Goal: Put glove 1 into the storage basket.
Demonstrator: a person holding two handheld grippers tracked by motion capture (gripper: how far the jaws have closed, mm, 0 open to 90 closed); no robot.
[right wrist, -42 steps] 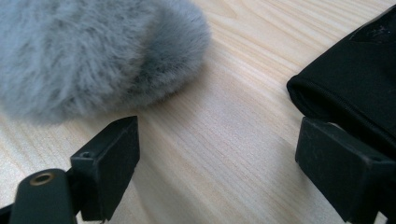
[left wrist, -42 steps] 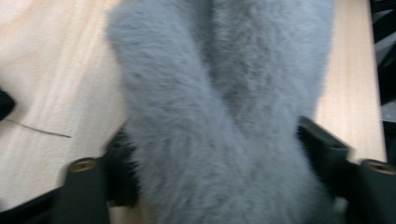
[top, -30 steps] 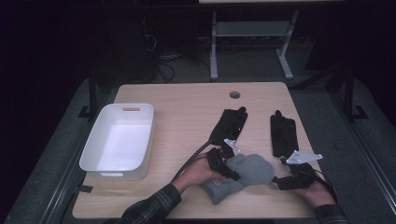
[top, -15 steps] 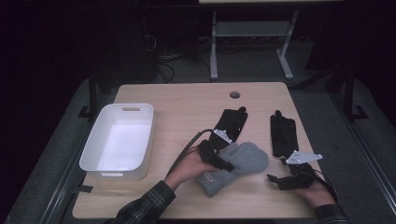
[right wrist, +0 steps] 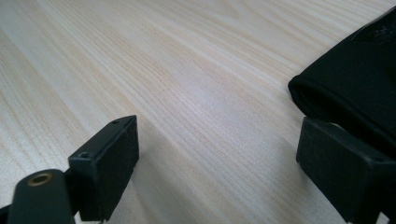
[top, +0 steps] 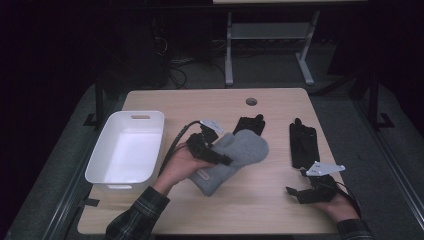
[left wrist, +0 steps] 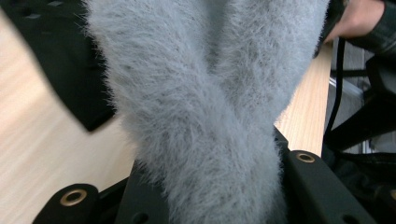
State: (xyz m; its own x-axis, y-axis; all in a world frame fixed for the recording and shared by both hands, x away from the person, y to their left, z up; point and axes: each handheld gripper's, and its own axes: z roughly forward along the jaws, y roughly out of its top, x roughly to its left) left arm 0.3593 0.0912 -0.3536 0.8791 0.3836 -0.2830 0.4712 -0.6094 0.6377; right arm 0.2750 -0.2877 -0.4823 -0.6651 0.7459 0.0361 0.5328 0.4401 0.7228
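Grey fuzzy mitten (top: 235,157) clamped in left tool (top: 212,150); label unreadable.

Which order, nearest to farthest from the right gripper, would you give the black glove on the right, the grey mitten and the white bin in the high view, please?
From the right gripper:
1. Black glove, just beyond it near the table's right side.
2. Grey mitten, mid-table, gripped by the left gripper.
3. White bin, at the table's left edge.
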